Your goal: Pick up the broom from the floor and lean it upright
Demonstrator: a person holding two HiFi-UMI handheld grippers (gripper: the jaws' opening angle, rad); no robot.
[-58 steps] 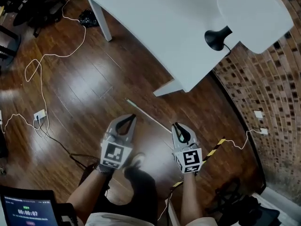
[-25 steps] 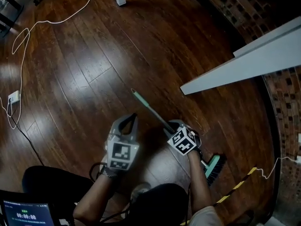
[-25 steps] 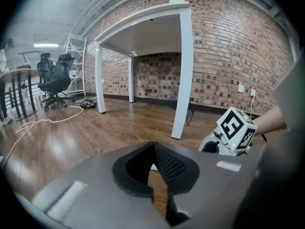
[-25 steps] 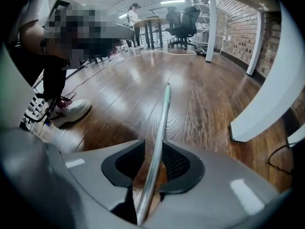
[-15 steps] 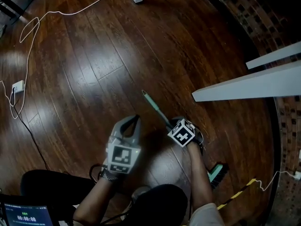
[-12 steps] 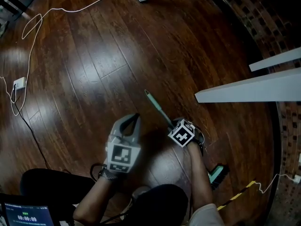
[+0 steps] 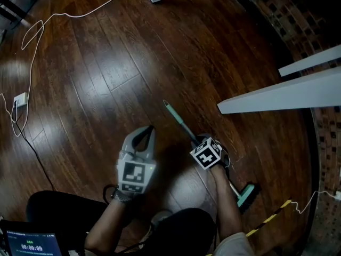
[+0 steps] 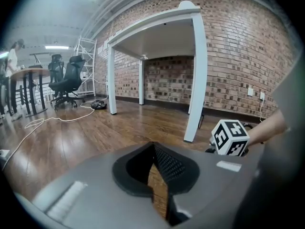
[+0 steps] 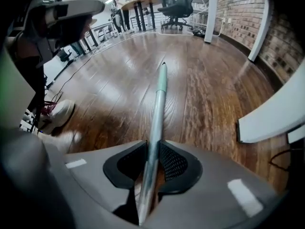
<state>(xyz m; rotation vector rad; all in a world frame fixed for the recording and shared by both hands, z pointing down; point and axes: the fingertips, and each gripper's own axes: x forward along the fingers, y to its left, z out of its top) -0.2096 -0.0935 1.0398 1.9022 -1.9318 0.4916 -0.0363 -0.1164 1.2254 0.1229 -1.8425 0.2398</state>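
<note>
Broom is lying flat on the wood floor in the head view. Its long axis runs diagonally from the handle tip at upper left to the teal brush head toward the brick-wall side of the floor. Right gripper points down onto the stick partway along it. Left gripper hangs just beside the stick, not touching it.

Left gripper view: jaws together, nothing in them, just floor beyond.

Right gripper view: handle runs straight out between the 2 pads. The jaws have just been closing and look pinched on it. So the right hand is the one on it, and I'd guess tipping the handle end up comes next.
</note>
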